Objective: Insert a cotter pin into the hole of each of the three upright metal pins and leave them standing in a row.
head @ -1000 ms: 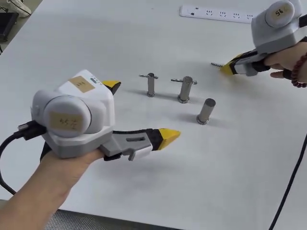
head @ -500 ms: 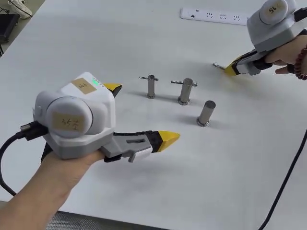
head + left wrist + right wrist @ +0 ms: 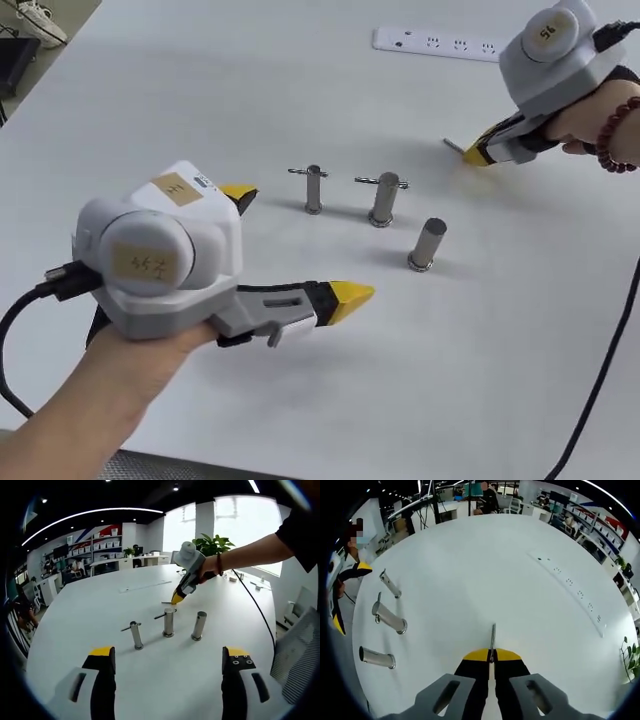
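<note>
Three upright metal pins stand in a slanting row on the white table. The left pin [image 3: 314,190] and the middle pin [image 3: 382,198] each carry a cotter pin through the top. The right pin [image 3: 429,244] has none. My right gripper [image 3: 476,153] hovers at the far right, shut on a cotter pin [image 3: 492,638] that sticks out past its yellow tips. My left gripper [image 3: 300,245] is open in the near left, in front of the row, with nothing between its jaws. In the left gripper view the pins [image 3: 168,622] stand ahead between the jaws.
A white power strip [image 3: 436,44] lies at the far edge of the table. A black cable [image 3: 600,370] runs down the right side. Bare tabletop [image 3: 470,340] spreads in front of the pins.
The right gripper with its cotter pin has shifted slightly up and away. The left gripper stays open in about the same place. The pins have not moved.
</note>
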A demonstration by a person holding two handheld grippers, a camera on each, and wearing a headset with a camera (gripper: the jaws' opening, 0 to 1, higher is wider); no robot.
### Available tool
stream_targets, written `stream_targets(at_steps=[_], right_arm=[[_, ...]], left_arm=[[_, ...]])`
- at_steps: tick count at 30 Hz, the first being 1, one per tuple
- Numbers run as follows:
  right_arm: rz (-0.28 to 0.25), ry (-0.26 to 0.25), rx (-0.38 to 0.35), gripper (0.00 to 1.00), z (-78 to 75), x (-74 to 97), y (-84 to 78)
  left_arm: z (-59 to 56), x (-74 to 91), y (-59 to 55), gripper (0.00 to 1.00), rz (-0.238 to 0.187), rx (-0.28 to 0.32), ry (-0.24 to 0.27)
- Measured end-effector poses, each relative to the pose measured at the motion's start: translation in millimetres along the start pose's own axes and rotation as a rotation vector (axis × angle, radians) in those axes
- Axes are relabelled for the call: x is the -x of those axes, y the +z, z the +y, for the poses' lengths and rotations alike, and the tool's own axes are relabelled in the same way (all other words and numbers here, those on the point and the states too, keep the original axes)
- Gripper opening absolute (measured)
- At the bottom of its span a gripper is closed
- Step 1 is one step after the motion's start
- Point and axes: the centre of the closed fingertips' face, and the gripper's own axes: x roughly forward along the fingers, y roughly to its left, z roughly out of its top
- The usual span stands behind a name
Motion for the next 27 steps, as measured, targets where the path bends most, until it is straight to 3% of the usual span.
stream_targets(at_steps=[12,20,27], right_arm=[[-0.051,-0.037,0.006,0.0,4.7,10.3,-1.2],[-0.104,-0.033,0.037,0.0,21.7,21.7,1.3],[-0.172,-0.024,0.098,0.0,41.0,35.1,6.0]], left_arm=[[-3.8,-0.5,-2.0,0.85,0.007,-0.001,-0.016],[-6.1,2.5,-3.3,0.78,0.02,-0.009,-0.026],[-6.7,4.4,3.0,0.7,0.033,-0.022,-0.04]])
